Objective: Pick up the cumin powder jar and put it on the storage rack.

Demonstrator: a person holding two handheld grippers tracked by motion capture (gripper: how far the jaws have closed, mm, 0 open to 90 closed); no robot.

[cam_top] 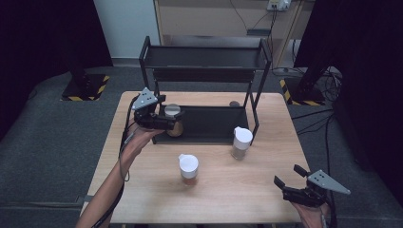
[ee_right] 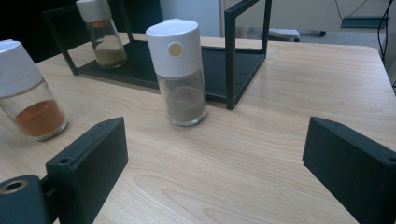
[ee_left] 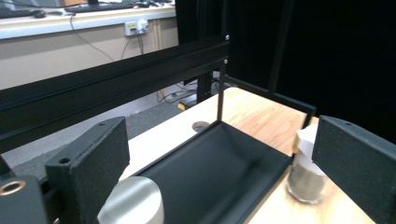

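My left gripper (cam_top: 166, 124) has its fingers spread around a silver-lidded jar (cam_top: 173, 119) on the rack's (cam_top: 214, 126) bottom tray. My right gripper (cam_top: 290, 176) hovers open over the desk (cam_top: 228, 190).

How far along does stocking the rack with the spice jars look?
One jar stands on the rack's lower tray, the open left gripper around it. The orange-spice jar and grey-spice jar wait on the table; the right gripper is open, empty.

Three spice jars (cam_top: 189, 168) (cam_top: 241, 142) (cam_top: 174, 119) — one two-tier black rack (cam_top: 204, 59) — one wooden table (cam_top: 247, 190).
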